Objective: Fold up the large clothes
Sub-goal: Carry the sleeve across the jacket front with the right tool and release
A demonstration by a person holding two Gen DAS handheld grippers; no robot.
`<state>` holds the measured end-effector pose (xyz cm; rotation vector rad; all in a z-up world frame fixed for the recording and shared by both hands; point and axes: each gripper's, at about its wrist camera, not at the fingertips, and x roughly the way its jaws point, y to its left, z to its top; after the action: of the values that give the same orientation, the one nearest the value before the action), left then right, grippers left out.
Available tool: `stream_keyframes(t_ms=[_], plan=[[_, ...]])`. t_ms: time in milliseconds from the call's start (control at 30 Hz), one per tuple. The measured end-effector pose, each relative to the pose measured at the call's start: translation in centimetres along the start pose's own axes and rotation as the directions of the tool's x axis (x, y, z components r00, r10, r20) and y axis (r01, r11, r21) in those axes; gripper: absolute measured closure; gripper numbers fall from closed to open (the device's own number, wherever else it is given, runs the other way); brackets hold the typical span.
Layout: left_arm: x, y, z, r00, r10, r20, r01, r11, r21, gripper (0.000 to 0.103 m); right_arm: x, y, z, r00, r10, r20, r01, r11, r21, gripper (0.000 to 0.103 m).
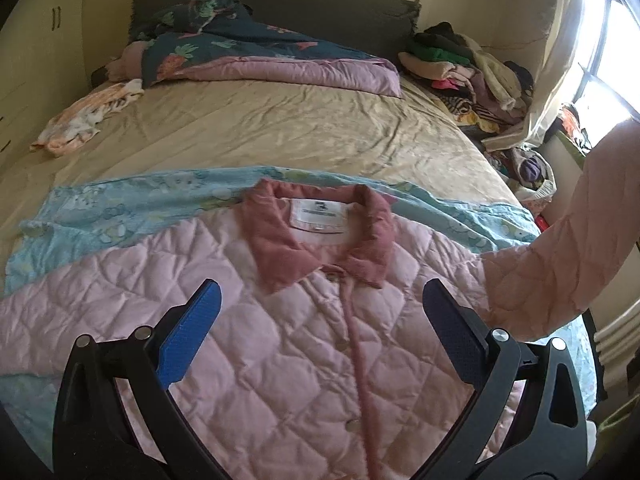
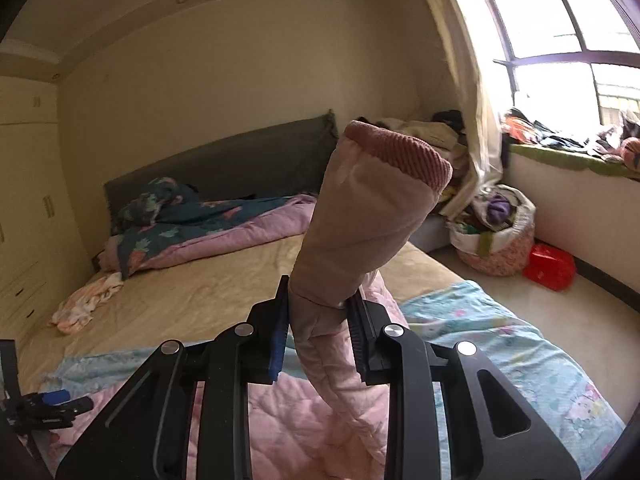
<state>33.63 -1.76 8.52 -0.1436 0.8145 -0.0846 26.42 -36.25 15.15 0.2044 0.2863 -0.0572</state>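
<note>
a pink quilted jacket [image 1: 280, 352] lies front-up and buttoned on the bed, its dusty-rose collar [image 1: 320, 240] spread open. one sleeve [image 2: 360, 232] stands lifted, ribbed cuff [image 2: 400, 152] uppermost.

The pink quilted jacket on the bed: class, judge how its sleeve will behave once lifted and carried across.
The sleeve probably flops: it bends over beyond the right gripper. The quilted padding likely keeps folds rounded and springy. The jacket seems light for its bulk, since one pinch holds the sleeve up, and its smooth shell might slide.
</note>
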Motion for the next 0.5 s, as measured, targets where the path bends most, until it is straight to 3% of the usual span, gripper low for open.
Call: stream_keyframes(t_ms=[500], plan=[[-1.2,6.4,-0.7,1.0,0.009,0.016,-0.008,0.998,-0.069,0.008,1.2,11.2,-0.5,0.992,0.123,-0.037,-0.126,0.989,-0.076,0.078]])
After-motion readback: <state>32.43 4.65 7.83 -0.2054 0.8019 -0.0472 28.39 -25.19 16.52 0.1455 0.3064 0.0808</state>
